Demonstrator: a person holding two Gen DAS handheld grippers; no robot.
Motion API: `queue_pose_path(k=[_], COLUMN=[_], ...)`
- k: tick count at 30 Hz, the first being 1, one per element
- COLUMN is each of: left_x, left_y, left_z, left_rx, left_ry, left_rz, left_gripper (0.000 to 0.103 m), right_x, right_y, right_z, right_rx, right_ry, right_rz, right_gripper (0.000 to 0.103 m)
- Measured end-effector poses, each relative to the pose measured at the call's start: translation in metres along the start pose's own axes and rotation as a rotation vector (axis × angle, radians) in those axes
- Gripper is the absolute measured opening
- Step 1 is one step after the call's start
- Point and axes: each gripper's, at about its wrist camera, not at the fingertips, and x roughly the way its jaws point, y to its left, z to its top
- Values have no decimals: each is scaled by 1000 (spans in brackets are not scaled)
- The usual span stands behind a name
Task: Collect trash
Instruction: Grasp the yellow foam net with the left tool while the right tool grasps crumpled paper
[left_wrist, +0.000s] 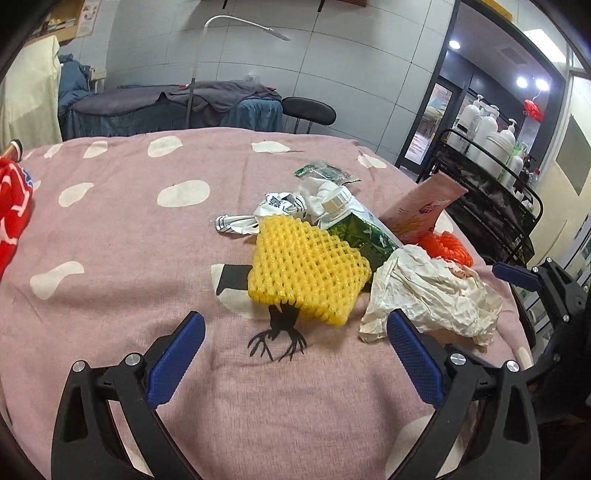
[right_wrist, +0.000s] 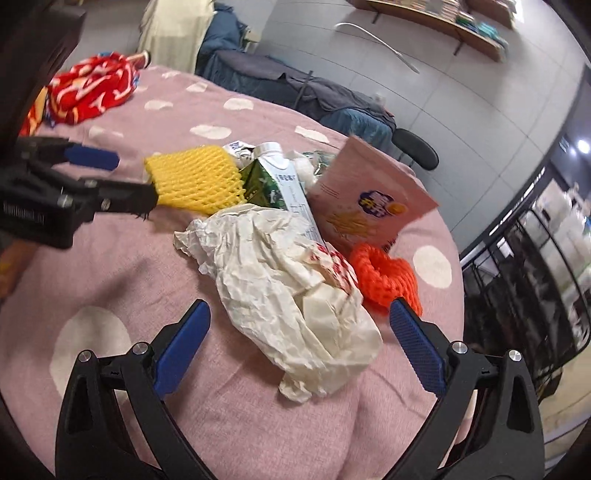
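Lying in a heap on a pink bedspread (left_wrist: 122, 236) with pale spots, the trash sits toward the right and far side of both views. A yellow foam fruit net (left_wrist: 308, 271) rests at the near-left of the heap, partly over a green milk carton (left_wrist: 360, 225); a crumpled white paper wrapper (left_wrist: 428, 291) lies at the near-right, with an orange foam net (left_wrist: 448, 249) and a pink snack bag (left_wrist: 424, 208) beyond it.

Only the left wrist view shows a black wire trolley (left_wrist: 491, 192) loaded with white pump bottles at far right, and a black printed figure on the bedspread under the yellow net. Only the right wrist view shows the snack bag's printed front, the wrapper's red-patterned patch, and most of a red patterned cloth (right_wrist: 92, 88) at far left.

The left gripper (left_wrist: 295, 332) hovers level, just short of the yellow net, its blue fingers spread wide and empty. The right gripper (right_wrist: 299, 325) is likewise wide open, holding nothing, with the white wrapper lying between its fingers.
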Motion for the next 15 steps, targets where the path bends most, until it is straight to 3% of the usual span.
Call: queue_pose_path(k=[1, 4, 7, 11, 14, 15], left_x=[3, 16, 25, 32, 40, 41], left_y=[4, 12, 14, 10, 5, 4], left_z=[3, 11, 21, 32, 33, 32], left_rx=[-21, -69, -81, -68, -55, -55], left_ry=[6, 29, 27, 23, 59, 63], left_rz=[-15, -50, -35, -63, -67, -71], left_gripper=[98, 97, 92, 71, 47, 44], right_x=[4, 11, 16, 14, 9, 8], right_y=[4, 6, 3, -8, -16, -18], right_z=[2, 5, 5, 5, 2, 1], right_rx=[-25, -57, -36, 6, 41, 50], right_ry=[8, 18, 30, 22, 13, 10], right_rz=[-16, -22, -18, -16, -16, -16], right_gripper=[95, 77, 61, 37, 28, 22])
